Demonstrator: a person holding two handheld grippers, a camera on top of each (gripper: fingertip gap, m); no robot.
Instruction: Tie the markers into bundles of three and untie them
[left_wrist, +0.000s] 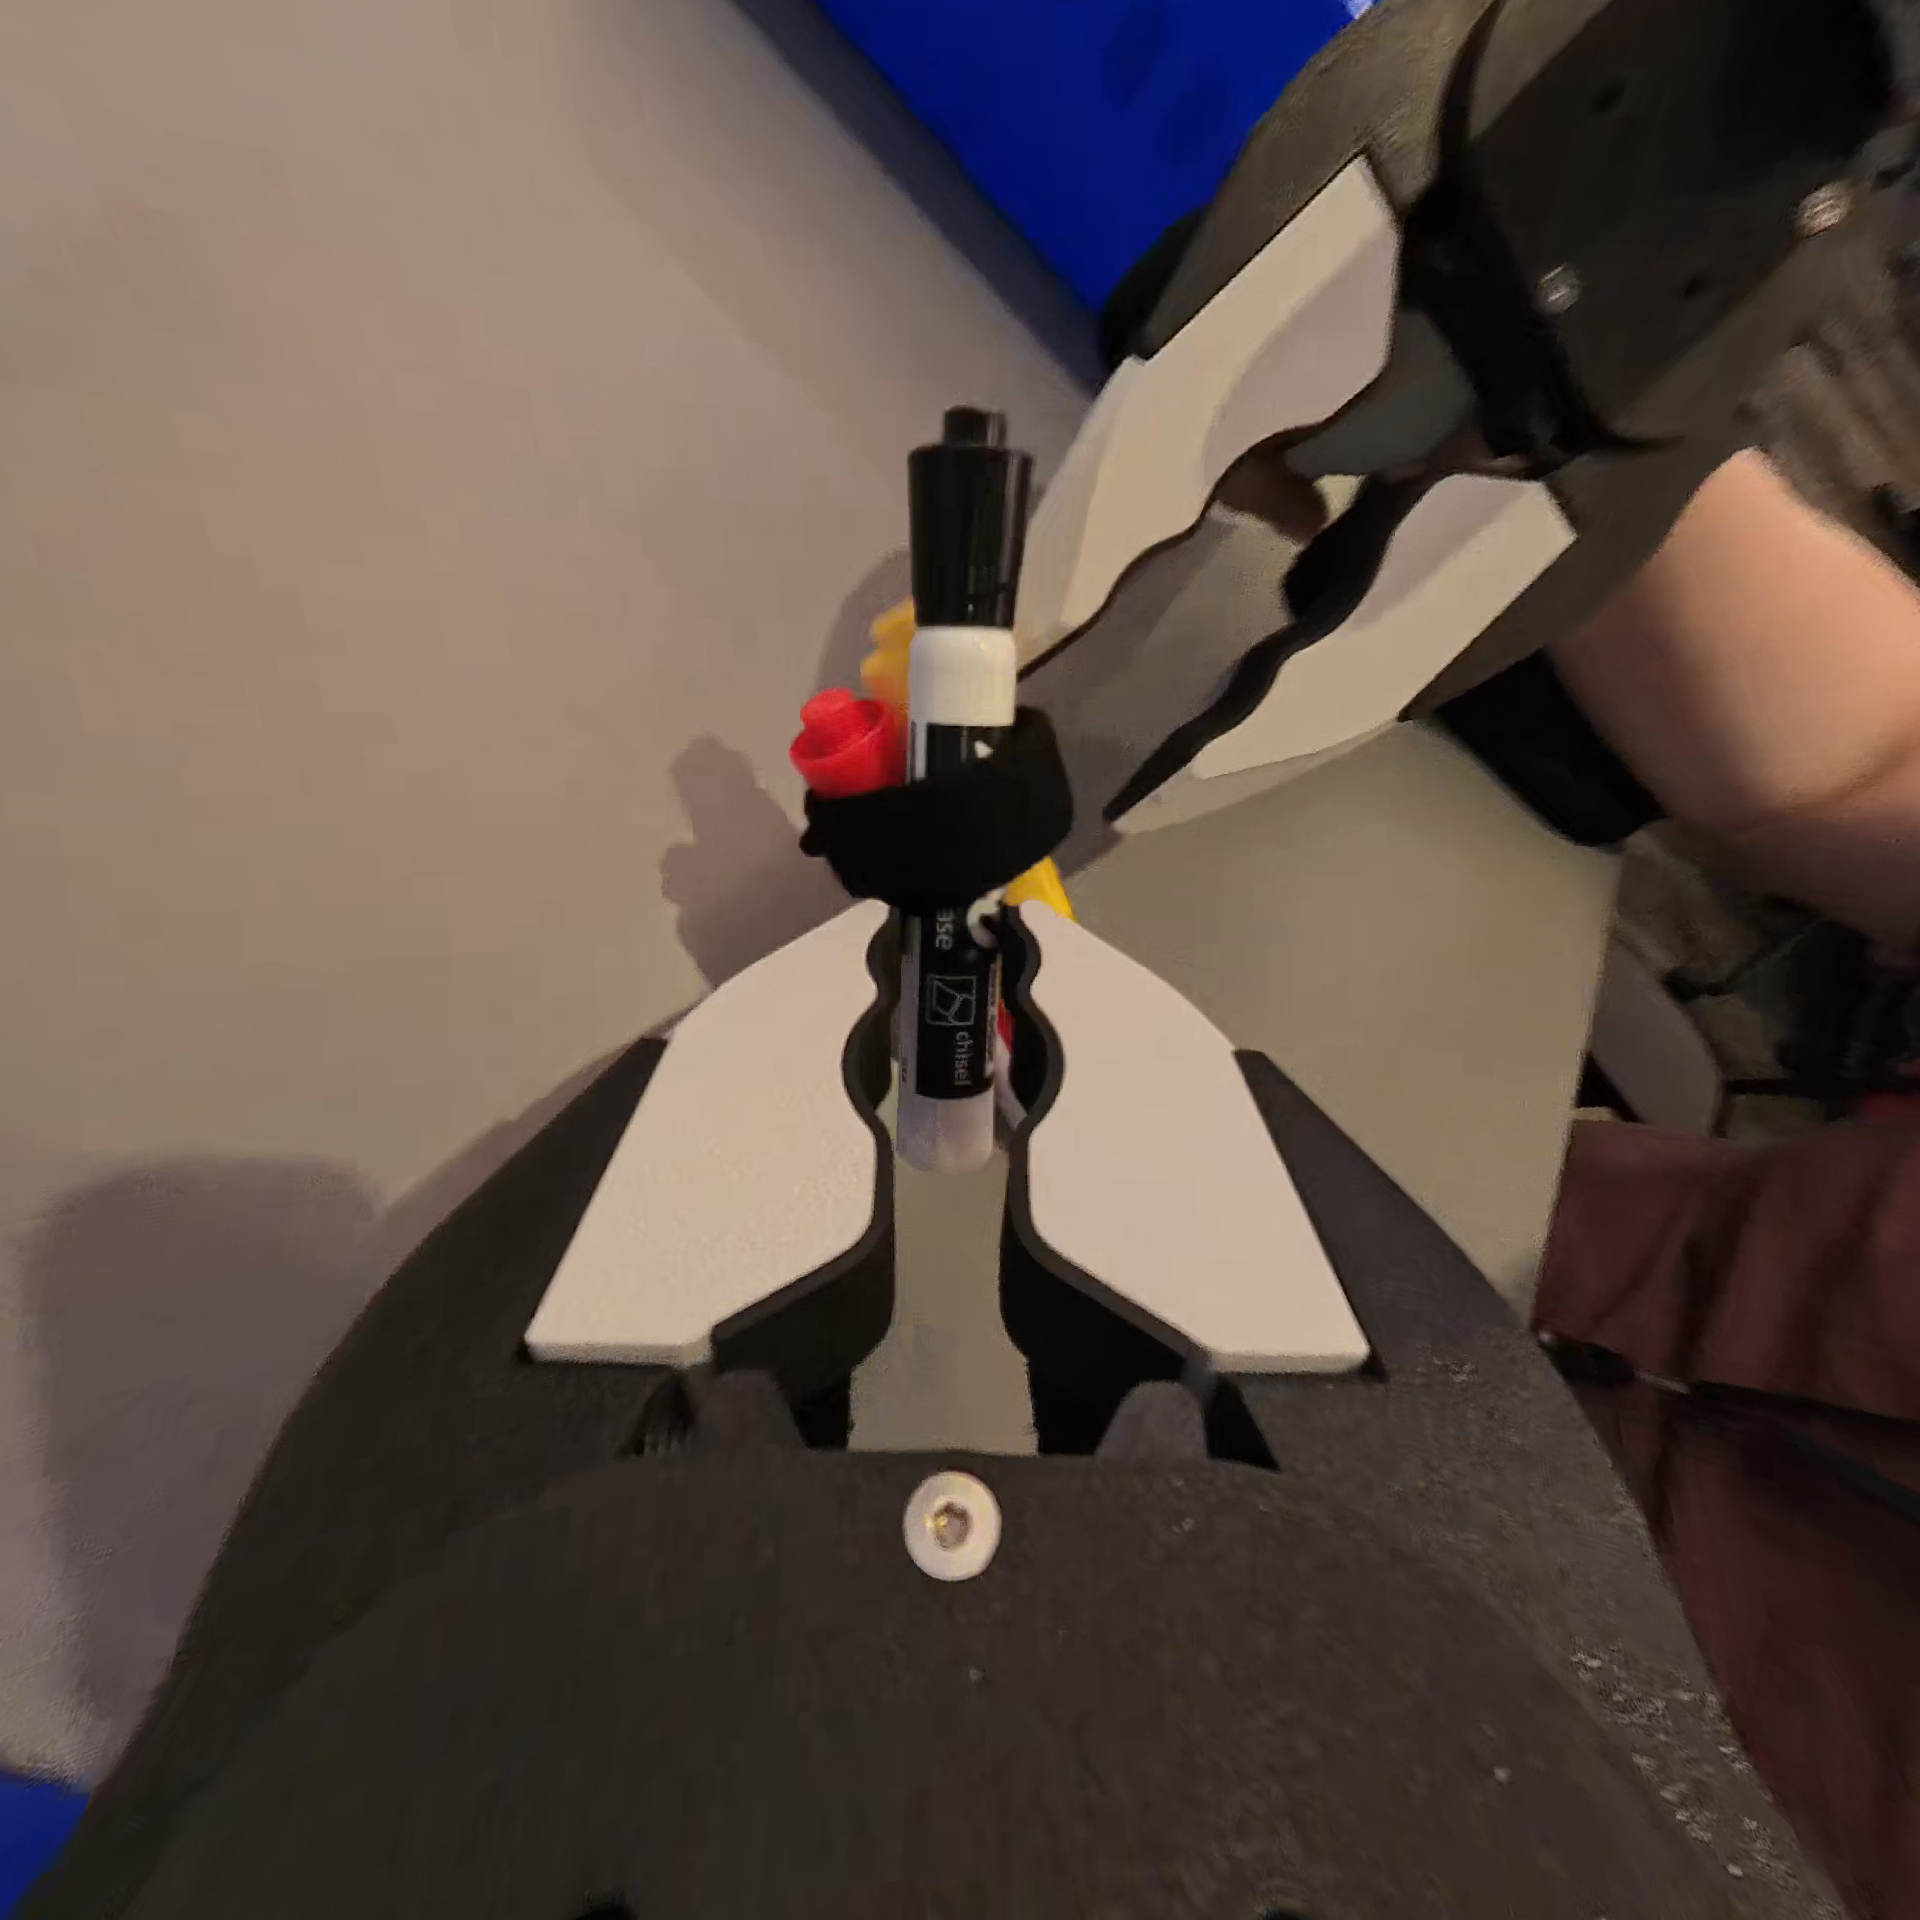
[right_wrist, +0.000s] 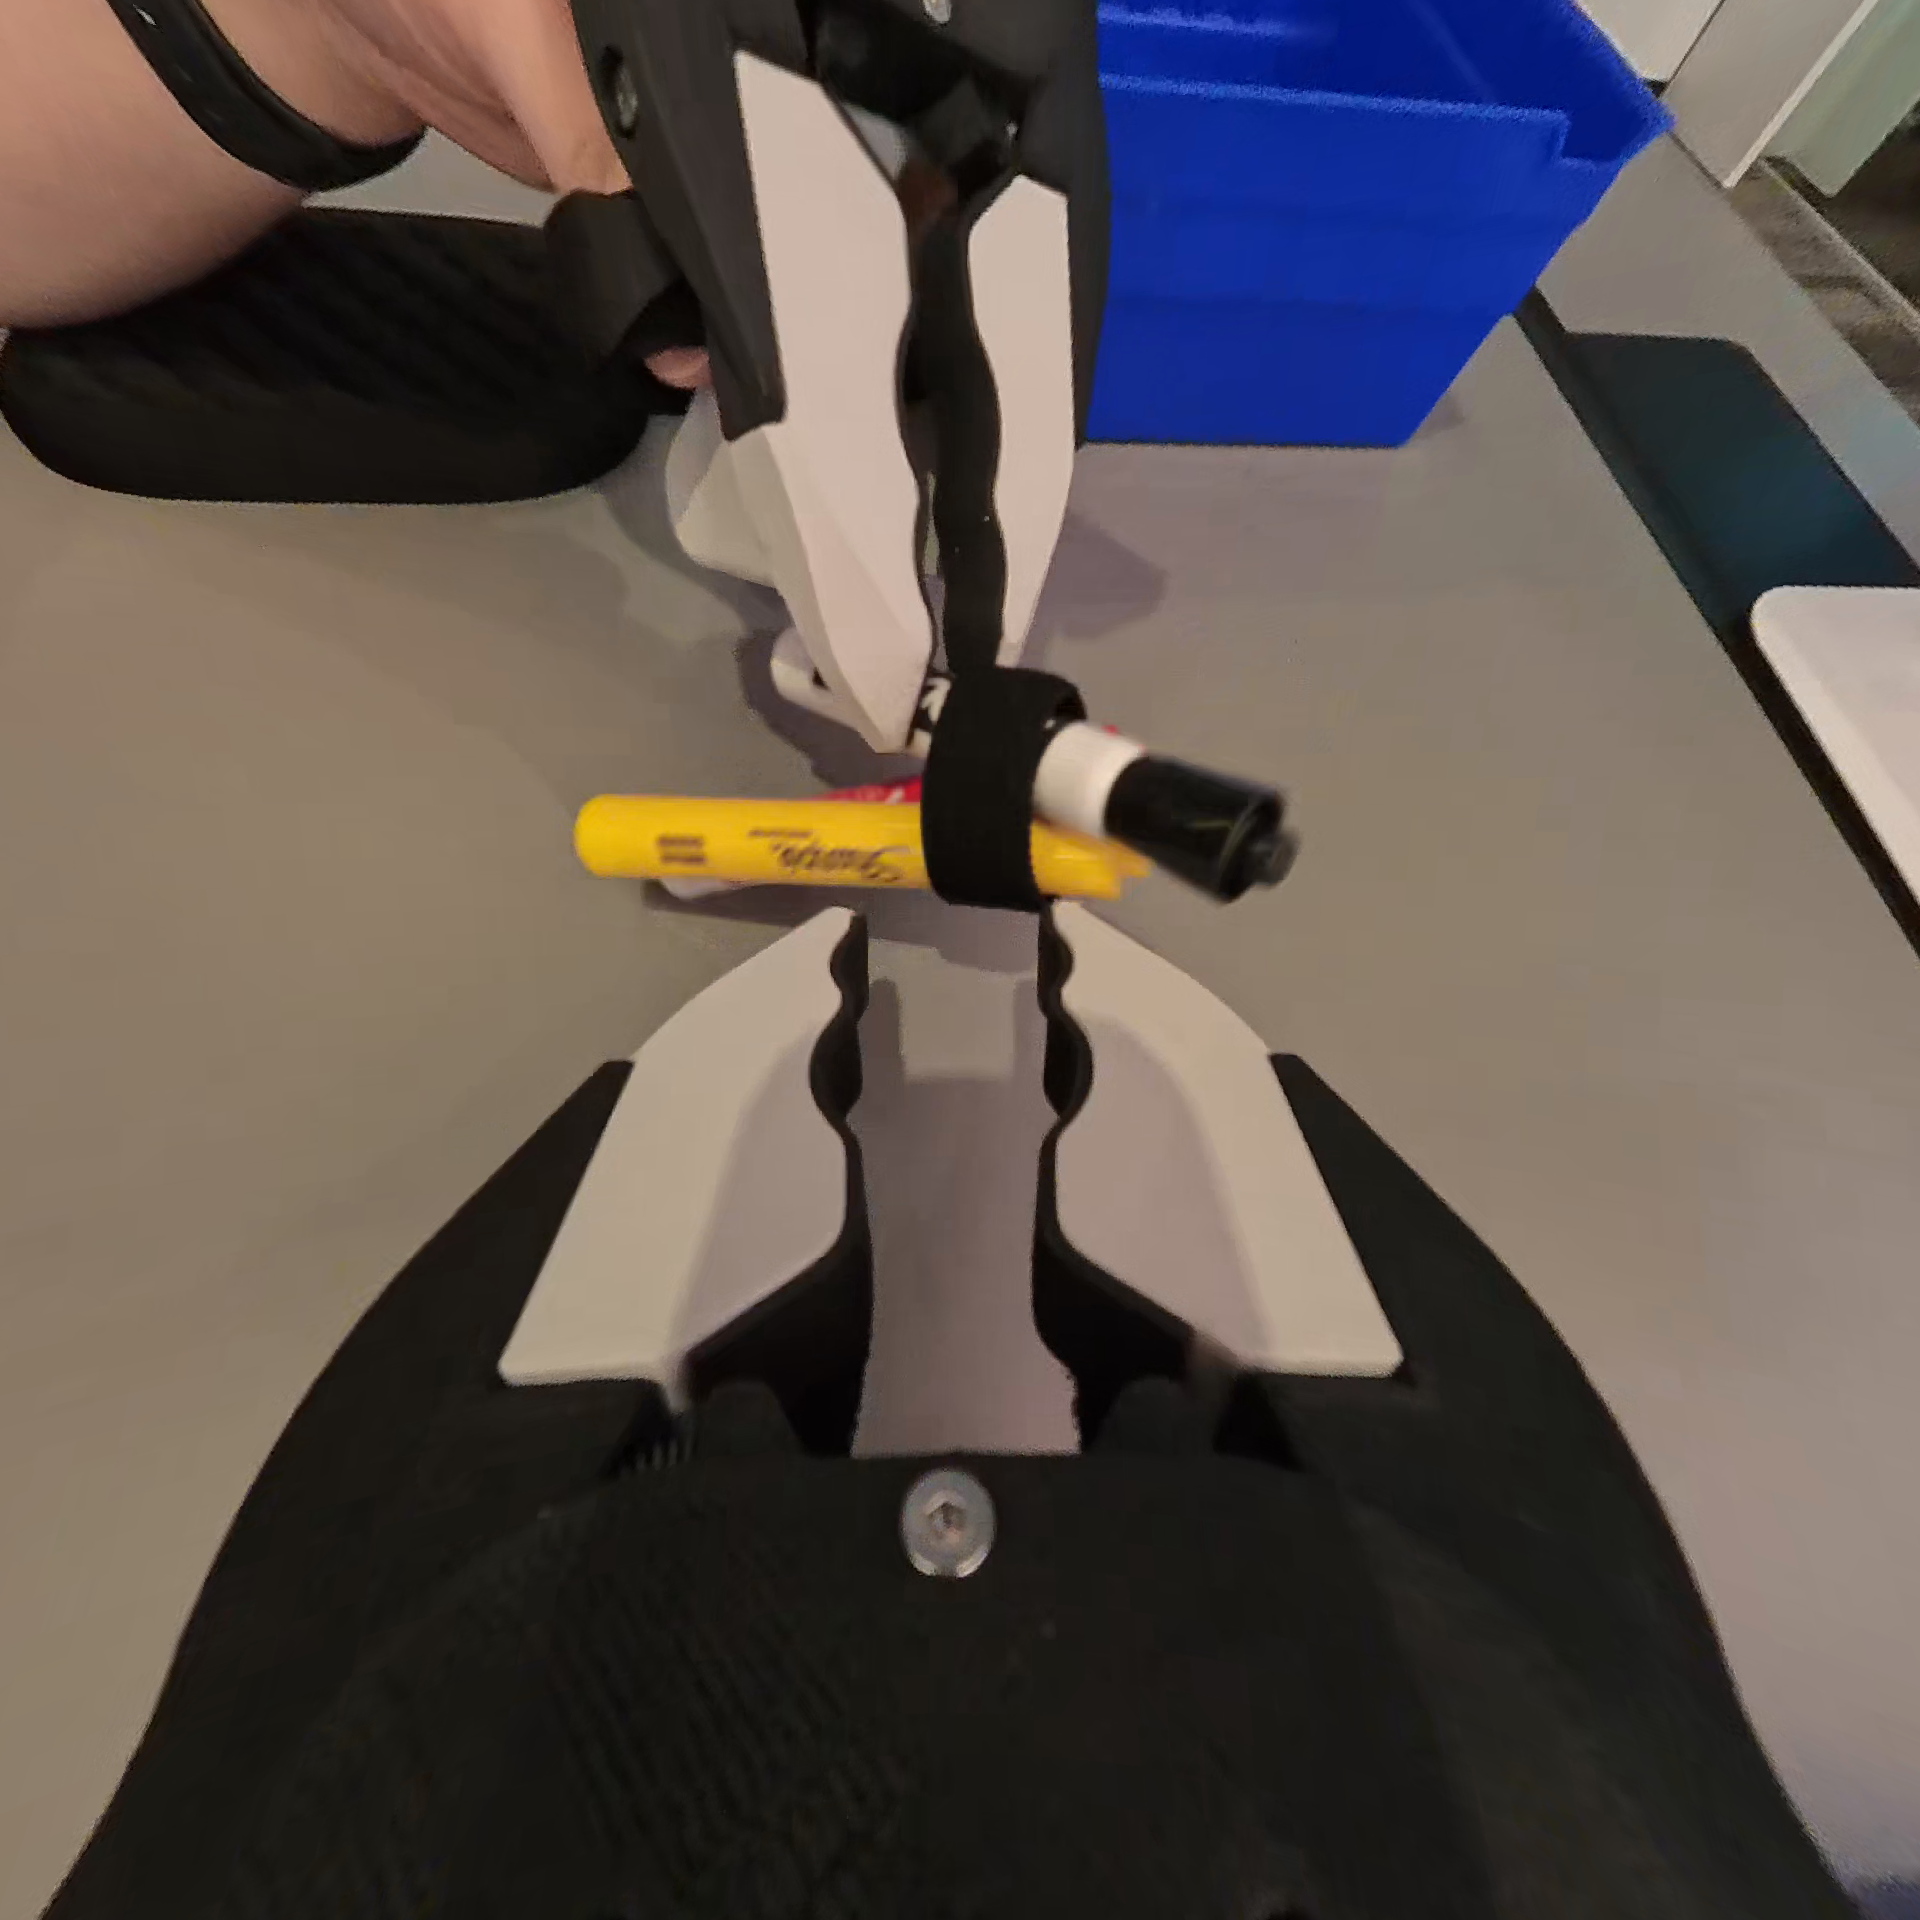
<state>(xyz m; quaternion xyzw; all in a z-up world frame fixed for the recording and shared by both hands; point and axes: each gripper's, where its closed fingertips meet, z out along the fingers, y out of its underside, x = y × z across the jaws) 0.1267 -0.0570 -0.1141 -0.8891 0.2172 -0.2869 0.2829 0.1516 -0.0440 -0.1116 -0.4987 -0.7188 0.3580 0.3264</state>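
A bundle of three markers is held by a black strap (right_wrist: 977, 790): a black-capped white marker (right_wrist: 1164, 810), a yellow marker (right_wrist: 748, 857) and a red one (right_wrist: 873, 795) mostly hidden behind. My left gripper (left_wrist: 956, 914) is shut on the black marker (left_wrist: 961, 582) just below the strap (left_wrist: 935, 831), and the red cap (left_wrist: 842, 738) shows beside it. In the right wrist view the left gripper (right_wrist: 935, 707) comes down from above and holds the bundle just over the table. My right gripper (right_wrist: 951, 920) is open and empty, its tips just short of the strap; it also shows in the left wrist view (left_wrist: 1075, 743).
The grey table (right_wrist: 312, 727) lies under the bundle. A blue bin (right_wrist: 1299, 260) stands behind the left gripper. A white flat object (right_wrist: 1849, 707) lies at the right edge past a dark strip. A person's arm with a black wristband (right_wrist: 260, 125) is at the top left. Left and right tips are no more than a few centimetres apart. Left tips and right tips are each some 35 cm from the white flat object (right_wrist: 1849, 707).
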